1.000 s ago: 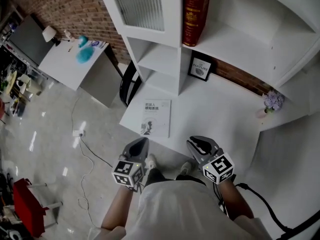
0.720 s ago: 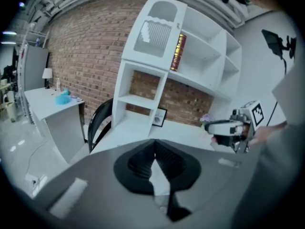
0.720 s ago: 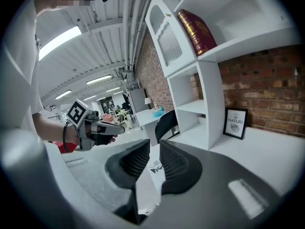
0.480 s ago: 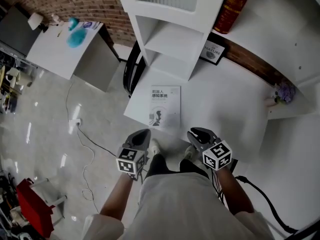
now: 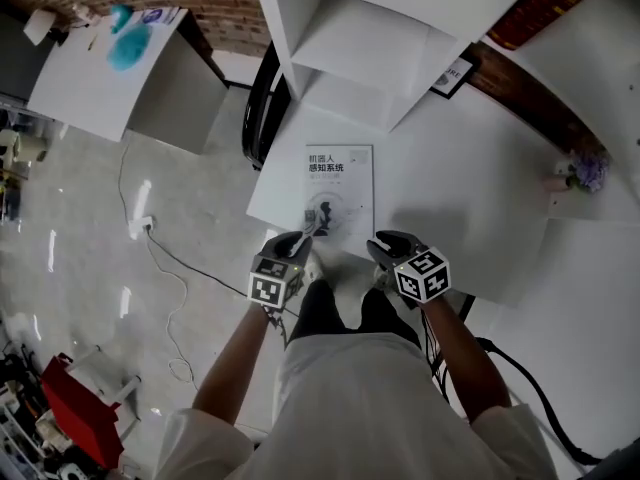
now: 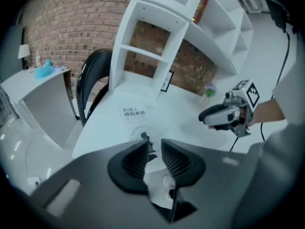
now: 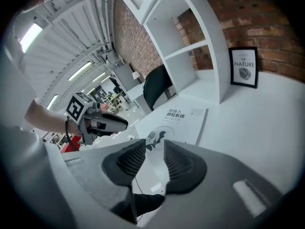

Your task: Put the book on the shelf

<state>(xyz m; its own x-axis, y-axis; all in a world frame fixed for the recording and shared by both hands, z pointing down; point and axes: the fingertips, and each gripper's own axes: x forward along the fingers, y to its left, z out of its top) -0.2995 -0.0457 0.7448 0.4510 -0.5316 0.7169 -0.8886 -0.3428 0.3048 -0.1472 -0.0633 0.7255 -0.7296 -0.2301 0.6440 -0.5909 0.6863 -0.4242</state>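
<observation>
My left gripper (image 5: 308, 234) and right gripper (image 5: 380, 245) flank the near edge of the book (image 5: 339, 183). Their jaws have just been opening, slightly parted, nothing between them. The book lies flat by the front-left corner of the desk (image 5: 455, 183), so I judge I'm lining up a two-sided lift.

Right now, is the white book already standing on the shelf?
No, the white book lies flat on the white desk, in front of the shelf unit.
</observation>
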